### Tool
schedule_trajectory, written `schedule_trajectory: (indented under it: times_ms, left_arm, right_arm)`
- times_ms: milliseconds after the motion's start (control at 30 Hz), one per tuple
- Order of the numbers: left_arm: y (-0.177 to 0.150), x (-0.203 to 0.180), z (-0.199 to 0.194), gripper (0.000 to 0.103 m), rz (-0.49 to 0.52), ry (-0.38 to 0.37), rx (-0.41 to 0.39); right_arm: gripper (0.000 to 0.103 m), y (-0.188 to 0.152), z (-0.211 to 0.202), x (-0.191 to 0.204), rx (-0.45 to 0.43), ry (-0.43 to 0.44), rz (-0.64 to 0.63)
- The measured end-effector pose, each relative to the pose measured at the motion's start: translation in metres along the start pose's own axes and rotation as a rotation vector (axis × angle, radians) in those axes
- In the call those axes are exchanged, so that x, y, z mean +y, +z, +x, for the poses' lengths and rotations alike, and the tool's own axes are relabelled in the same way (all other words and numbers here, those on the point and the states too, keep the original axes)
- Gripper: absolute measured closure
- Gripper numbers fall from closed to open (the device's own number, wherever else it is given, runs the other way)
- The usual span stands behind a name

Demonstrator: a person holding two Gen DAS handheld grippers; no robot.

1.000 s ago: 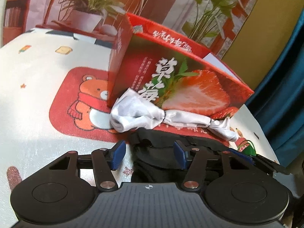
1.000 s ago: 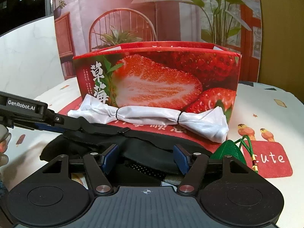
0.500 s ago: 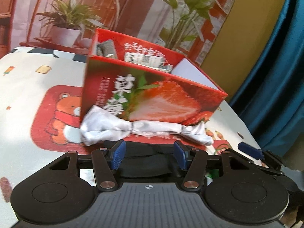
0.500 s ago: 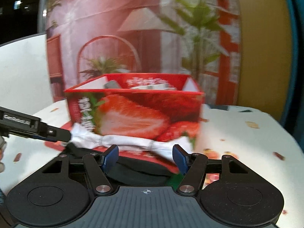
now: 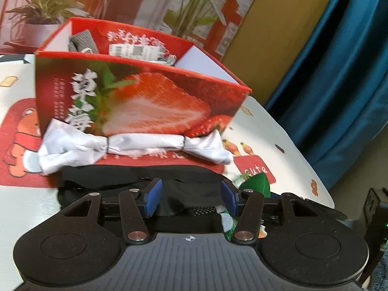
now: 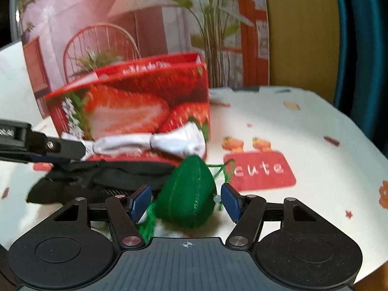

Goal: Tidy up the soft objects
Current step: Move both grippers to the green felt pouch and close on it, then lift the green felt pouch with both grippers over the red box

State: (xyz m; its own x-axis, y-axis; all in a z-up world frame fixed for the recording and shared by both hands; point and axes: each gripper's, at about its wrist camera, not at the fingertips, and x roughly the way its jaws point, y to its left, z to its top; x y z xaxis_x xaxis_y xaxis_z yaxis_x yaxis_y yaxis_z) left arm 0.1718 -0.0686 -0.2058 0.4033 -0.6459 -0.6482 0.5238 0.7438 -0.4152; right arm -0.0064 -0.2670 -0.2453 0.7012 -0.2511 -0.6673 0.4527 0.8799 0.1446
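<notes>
A red strawberry box [image 5: 145, 97] [image 6: 135, 101] stands on the table with a grey item [image 5: 81, 41] inside. A white tied cloth [image 5: 135, 144] [image 6: 150, 143] lies against its front. A black fabric piece [image 5: 135, 177] [image 6: 101, 177] lies in front of that. My left gripper [image 5: 190, 200] is open, its pads over the black fabric's near edge. My right gripper [image 6: 186, 200] is open, with a green stuffed dumpling-shaped toy [image 6: 189, 194] on a green cord between its pads. The toy also shows in the left wrist view [image 5: 254, 185].
The table has a cream cloth [image 6: 303, 145] with a red "cute" patch [image 6: 259, 169] and a bear print [image 5: 19, 131]. A printed backdrop [image 6: 145, 24] stands behind the box. A blue curtain [image 5: 339, 72] hangs at the right past the table edge.
My right gripper has shifted right and down, from over the black fabric to around the green toy. My left gripper has moved closer to the box front and the view has swung left.
</notes>
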Motion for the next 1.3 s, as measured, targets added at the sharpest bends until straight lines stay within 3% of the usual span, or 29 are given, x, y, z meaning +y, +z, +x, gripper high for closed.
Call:
schedule_trajectory:
  times_ms: [333, 467, 733, 1133, 1300]
  left_arm:
    - [0.003, -0.021, 0.019, 0.048, 0.03, -0.08, 0.054]
    - [0.003, -0.032, 0.032, 0.056, 0.044, -0.129, 0.101]
    - [0.002, -0.044, 0.063, 0.058, 0.055, -0.159, 0.18]
    - [0.005, -0.041, 0.075, 0.063, 0.046, -0.14, 0.188]
    - [0.016, -0.045, 0.058, 0.063, 0.04, -0.18, 0.125]
  right_arm:
    - [0.042, -0.004, 0.011, 0.006, 0.029, 0.061, -0.017]
    - [0.042, -0.003, 0.013, 0.01, 0.024, 0.091, -0.041]
    - [0.042, -0.004, 0.014, 0.01, 0.018, 0.112, -0.051]
    - [0.052, 0.0, 0.008, 0.003, -0.005, 0.126, -0.034]
    - [0.053, 0.007, -0.002, 0.009, -0.051, 0.113, -0.069]
